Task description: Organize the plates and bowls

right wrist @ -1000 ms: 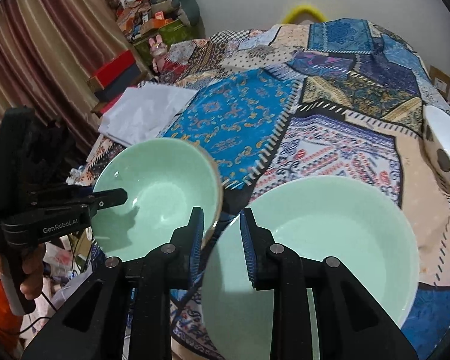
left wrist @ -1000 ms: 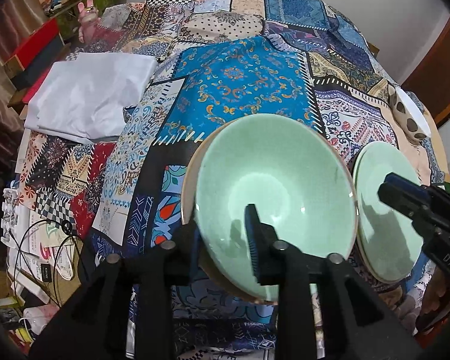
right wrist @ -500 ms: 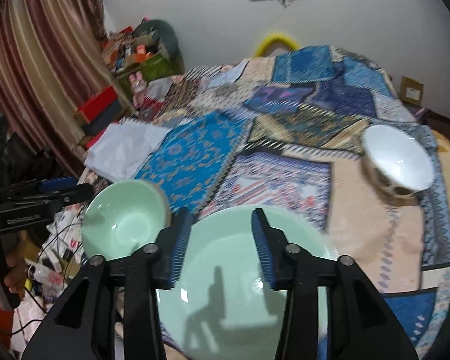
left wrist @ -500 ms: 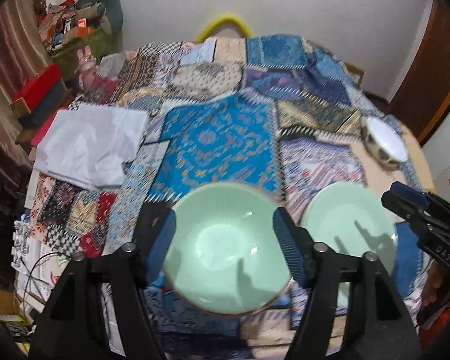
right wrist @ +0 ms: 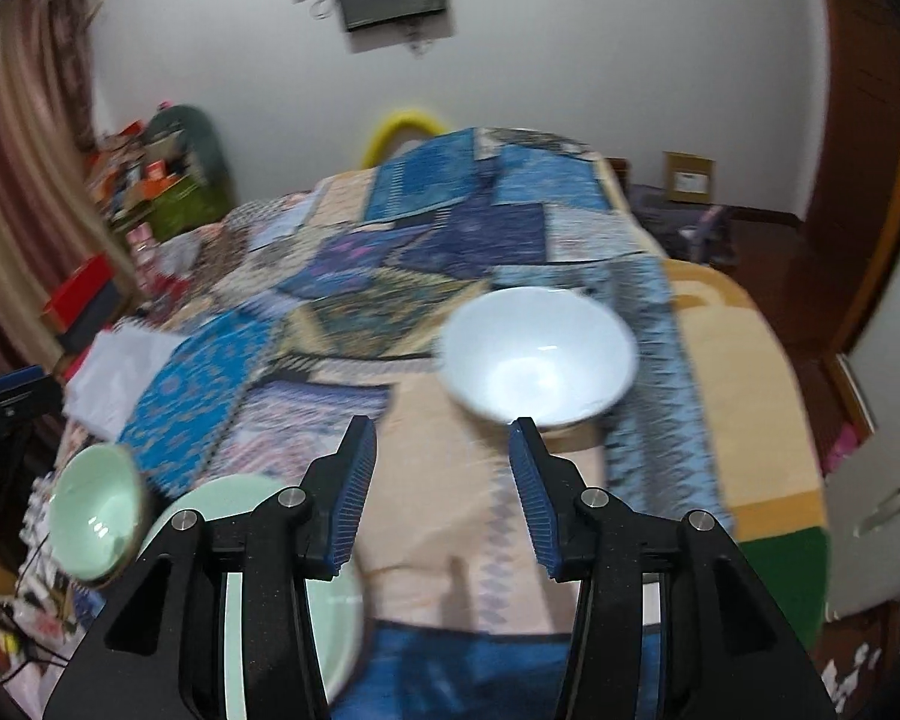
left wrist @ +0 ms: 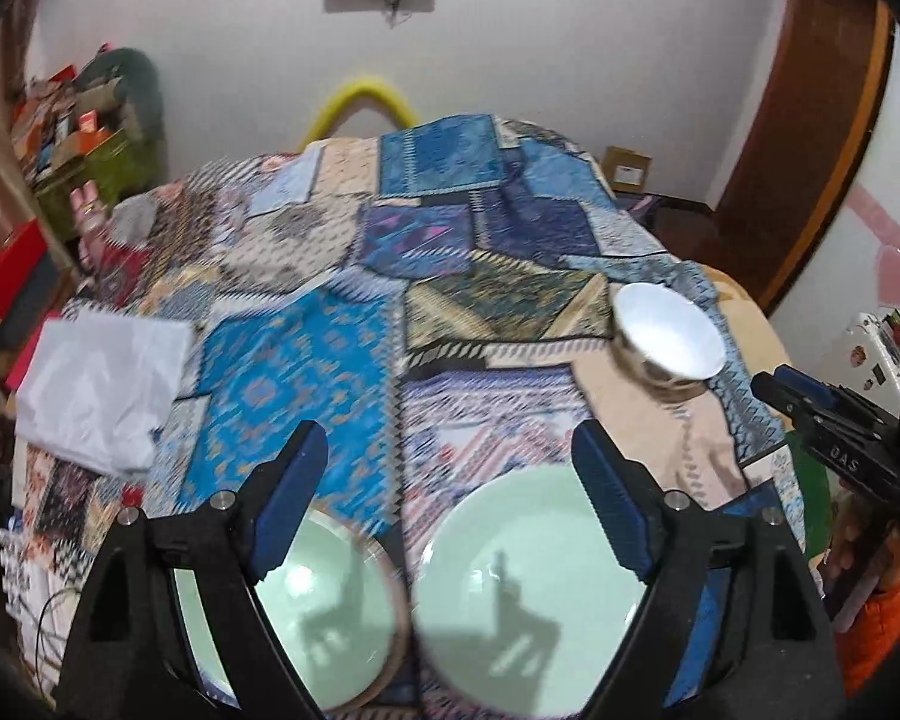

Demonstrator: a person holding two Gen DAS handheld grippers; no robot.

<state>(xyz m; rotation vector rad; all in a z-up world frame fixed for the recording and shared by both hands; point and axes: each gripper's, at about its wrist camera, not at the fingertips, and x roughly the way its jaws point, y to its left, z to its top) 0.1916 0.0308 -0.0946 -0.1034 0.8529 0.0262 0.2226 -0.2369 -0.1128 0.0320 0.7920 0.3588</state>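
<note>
Both grippers are wide apart and hold nothing. Near the left gripper (left wrist: 450, 480) sit a green bowl (left wrist: 324, 606) and green plate (left wrist: 528, 588) on the bed (left wrist: 480, 276). Farther off, the right gripper (right wrist: 441, 483) faces a white bowl (right wrist: 537, 354), probably next to grab.

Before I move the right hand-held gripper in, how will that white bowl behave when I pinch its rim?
The white bowl looks glazed and glossy, so probably slippery and breakable. It sits tilted on the soft patchwork blanket, so a push may rock or tip it. The right hand-held gripper is open with the bowl's near rim just ahead; a rim pinch seems workable.
</note>
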